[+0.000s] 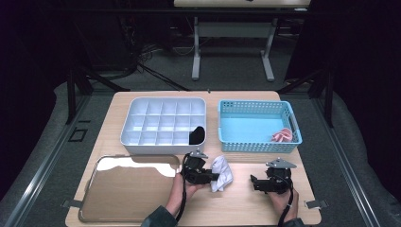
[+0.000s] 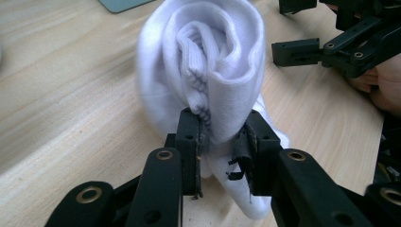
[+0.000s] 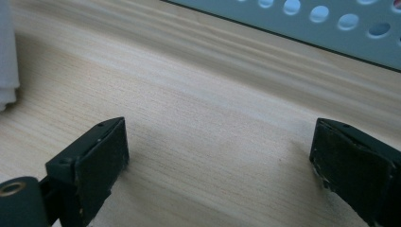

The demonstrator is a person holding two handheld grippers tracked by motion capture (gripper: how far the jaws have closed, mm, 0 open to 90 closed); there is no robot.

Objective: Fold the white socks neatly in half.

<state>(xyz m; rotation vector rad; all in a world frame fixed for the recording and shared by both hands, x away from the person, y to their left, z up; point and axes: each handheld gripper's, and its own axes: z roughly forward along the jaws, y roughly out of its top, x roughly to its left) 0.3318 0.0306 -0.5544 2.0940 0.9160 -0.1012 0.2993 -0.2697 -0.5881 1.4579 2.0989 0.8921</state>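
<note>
We pinch the rolled white sock in our left gripper so the roll holds; right gripper spread, empty, nearby right.

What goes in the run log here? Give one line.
left gripper shut on rolled white sock | right gripper open, nothing between jaws | white divider box behind

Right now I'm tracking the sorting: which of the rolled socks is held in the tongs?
The white sock, clamped in the left tongs on the table; the black one sits in the divided tray, the pink one in the blue basket.
</note>
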